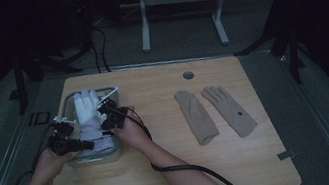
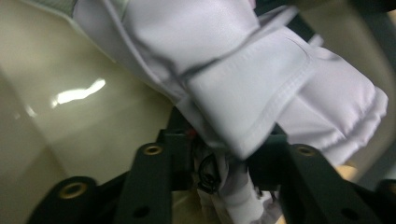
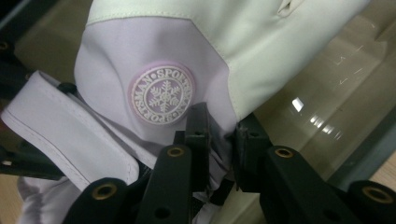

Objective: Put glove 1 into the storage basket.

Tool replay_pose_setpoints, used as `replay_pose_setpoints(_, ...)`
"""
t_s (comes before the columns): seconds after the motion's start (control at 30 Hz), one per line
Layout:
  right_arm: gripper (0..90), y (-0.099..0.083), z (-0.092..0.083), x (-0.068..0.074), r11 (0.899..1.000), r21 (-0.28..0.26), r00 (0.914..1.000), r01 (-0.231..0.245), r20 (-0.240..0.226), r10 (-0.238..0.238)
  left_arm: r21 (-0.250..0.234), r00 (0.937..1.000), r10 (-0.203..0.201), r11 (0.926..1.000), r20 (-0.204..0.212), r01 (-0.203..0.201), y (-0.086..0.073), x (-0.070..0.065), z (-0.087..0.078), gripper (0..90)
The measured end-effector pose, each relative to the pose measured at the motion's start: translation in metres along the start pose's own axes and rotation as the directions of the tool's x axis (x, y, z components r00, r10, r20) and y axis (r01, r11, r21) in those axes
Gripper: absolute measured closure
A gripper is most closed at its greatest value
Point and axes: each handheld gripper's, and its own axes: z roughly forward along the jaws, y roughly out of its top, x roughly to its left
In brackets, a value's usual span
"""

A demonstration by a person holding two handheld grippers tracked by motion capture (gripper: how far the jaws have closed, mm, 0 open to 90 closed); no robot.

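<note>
From above: white-and-lilac ski glove [image 1: 88,116] lying lengthwise in a clear plastic bin [image 1: 119,145] at the left of the wooden table [image 1: 166,173], fingers pointing away; left gripper [image 1: 91,145] at the cuff end, right gripper [image 1: 103,110] pressed against the glove's right side near the middle. Well apart to the right, flat on the wood, a pair of beige knit gloves [image 1: 216,111]. Dim light; jaw tips lost against the fabric. Along the left gripper: lilac cuff with a stitched strap hanging right over the jaws, a fold of it dropping between them; black pads half buried under cloth, so grip or release impossible to tell; bin wall cream and glossy at left. Along the right gripper: jaws narrowed on a pinch of lilac fabric just under a round snowflake badge [image 3: 162,93], cream panel above; glove's fingers cut off at the top edge.
</note>
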Motion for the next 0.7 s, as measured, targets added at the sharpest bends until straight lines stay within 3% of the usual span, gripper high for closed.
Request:
replay_pose_setpoints(0.13,70.4,0.005,0.002,0.004,0.998,0.048,0.9986,0.042,0.03,-0.044,0.017,0.9996,-0.023,0.9996,-0.018,0.024,0.002,-0.002,0.002,56.6)
replay_pose_setpoints(0.23,61.1,0.006,0.001,0.006,0.996,0.045,0.9956,0.081,0.043,-0.083,0.01,0.9983,-0.039,0.9992,-0.043,0.039,0.002,-0.004,0.001,51.0)
replay_pose_setpoints(0.3,51.9,0.008,-0.002,0.006,0.995,0.03,0.9939,0.099,0.047,-0.1,-0.002,0.9963,-0.031,0.9995,-0.08,0.031,0.001,-0.008,-0.001,45.5)
replay_pose_setpoints(0.37,38.1,0.01,-0.008,0.006,0.994,0.005,0.9932,0.105,0.05,-0.105,-0.038,0.9926,-0.022,0.9991,-0.119,0.018,-0.001,-0.011,-0.005,40.8)
replay_pose_setpoints(0.43,34.8,0.011,-0.016,0.003,0.993,-0.022,0.9924,0.115,0.049,-0.113,-0.086,0.9914,-0.044,0.9957,-0.123,0.033,-0.003,-0.013,-0.009,36.0)
replay_pose_setpoints(0.53,27.3,0.012,-0.027,0.0,0.993,-0.039,0.9935,0.113,0.02,-0.112,-0.14,0.9916,-0.031,0.9901,-0.125,0.013,-0.006,-0.017,-0.015,24.6)
replay_pose_setpoints(0.63,20.6,0.012,-0.038,-0.004,0.991,-0.064,0.9931,0.114,-0.02,-0.115,-0.211,0.9905,-0.044,0.9774,-0.13,0.016,-0.007,-0.025,-0.021,23.7)
replay_pose_setpoints(0.67,20.6,0.012,-0.038,-0.004,0.991,-0.064,0.9931,0.114,-0.02,-0.115,-0.211,0.9905,-0.044,0.9774,-0.13,0.016,-0.007,-0.025,-0.021,23.2)
replay_pose_setpoints(0.7,20.2,0.011,-0.042,-0.005,0.99,-0.074,0.9927,0.117,-0.02,-0.119,-0.246,0.9909,-0.04,0.9692,-0.129,0.007,-0.007,-0.031,-0.023,23.2)
